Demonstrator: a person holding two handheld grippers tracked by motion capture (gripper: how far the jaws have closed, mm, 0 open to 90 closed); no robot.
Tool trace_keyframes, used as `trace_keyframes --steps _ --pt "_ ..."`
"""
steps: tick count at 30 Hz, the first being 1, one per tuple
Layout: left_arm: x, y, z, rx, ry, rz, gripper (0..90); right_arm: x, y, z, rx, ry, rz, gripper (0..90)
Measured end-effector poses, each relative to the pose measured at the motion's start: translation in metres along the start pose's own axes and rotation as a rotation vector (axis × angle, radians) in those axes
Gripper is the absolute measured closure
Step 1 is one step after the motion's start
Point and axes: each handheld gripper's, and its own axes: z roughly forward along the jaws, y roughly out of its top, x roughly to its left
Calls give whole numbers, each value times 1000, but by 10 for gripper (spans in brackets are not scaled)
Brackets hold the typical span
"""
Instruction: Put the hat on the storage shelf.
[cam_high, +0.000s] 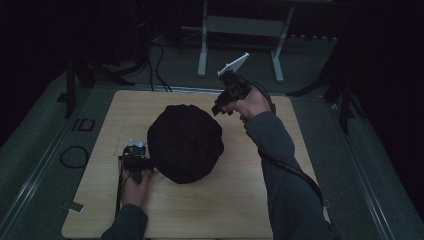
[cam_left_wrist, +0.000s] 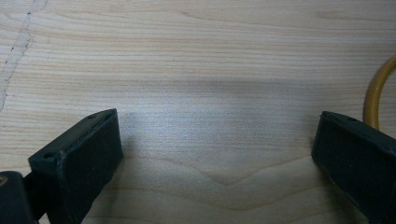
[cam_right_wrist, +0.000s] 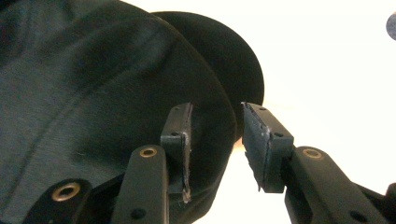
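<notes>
The high view was dim and murky beyond the table (cam_high: 240, 210), the left gripper view was evenly lit with a soft shadow on the wood, and the right gripper view was blown out white behind the black hat (cam_right_wrist: 93, 84).

— Black cap (cam_high: 185, 143), plain, faint seam lines across the cloth; brim equally black.
— Pale wood desk (cam_high: 235, 200), light grain in wavy bands, a thin darker crack line at one corner.
— Black left gripper (cam_left_wrist: 217, 154) and black right gripper (cam_right_wrist: 215, 140), brass-coloured rivets on the right one's arms.
— Yellow cable loop (cam_left_wrist: 376, 95) beside one black jaw. Grey sleeve (cam_high: 285, 170). White plate (cam_high: 234, 64) atop the right gripper.
</notes>
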Motion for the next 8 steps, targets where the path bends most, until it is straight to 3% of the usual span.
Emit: trace_keyframes --steps 8 --pt "0 0 0 0 0 0 12 -11 -7 4 20 -1 4 618"
